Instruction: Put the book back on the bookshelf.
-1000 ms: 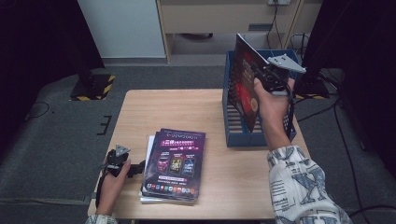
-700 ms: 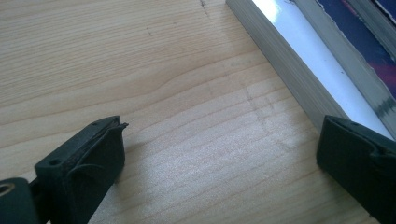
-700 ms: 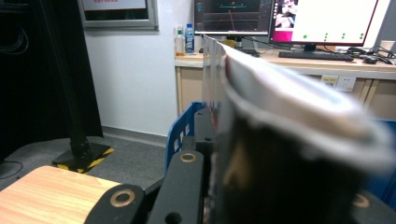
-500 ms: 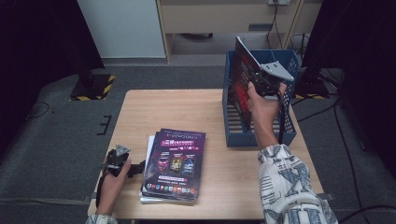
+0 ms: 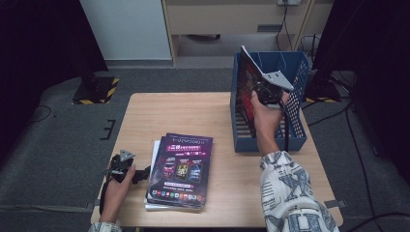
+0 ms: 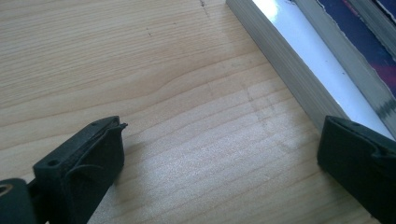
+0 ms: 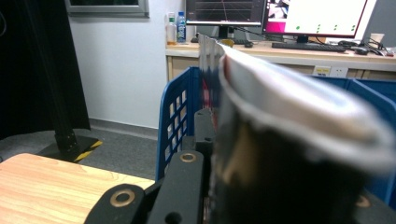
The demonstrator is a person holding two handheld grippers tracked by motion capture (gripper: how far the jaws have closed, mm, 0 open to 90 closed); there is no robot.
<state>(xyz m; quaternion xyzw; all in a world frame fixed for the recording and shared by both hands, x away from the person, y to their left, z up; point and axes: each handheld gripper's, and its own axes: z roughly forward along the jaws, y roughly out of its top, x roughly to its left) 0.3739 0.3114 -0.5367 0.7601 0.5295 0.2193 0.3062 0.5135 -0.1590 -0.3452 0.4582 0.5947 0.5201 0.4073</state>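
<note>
Your right tongs (image 5: pixel 263 92) are clamped on a glossy dark magazine (image 5: pixel 249 89) with red cover art, held upright inside the blue rack (image 5: pixel 295 135). Your left tongs (image 6: pixel 219 163) stand apart on the surface (image 6: pixel 140 70), just beside a purple-covered stack (image 5: pixel 181 166); its print is too small to read.

From above the high view overlooks the table (image 5: pixel 193 111); gripper views sit close, sharing its wood.

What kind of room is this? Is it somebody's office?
Probably an office or lab workroom. Computer monitors and a keyboard sit on a desk by the wall, and a wooden table holds a stack of magazines and a blue file rack.
</note>
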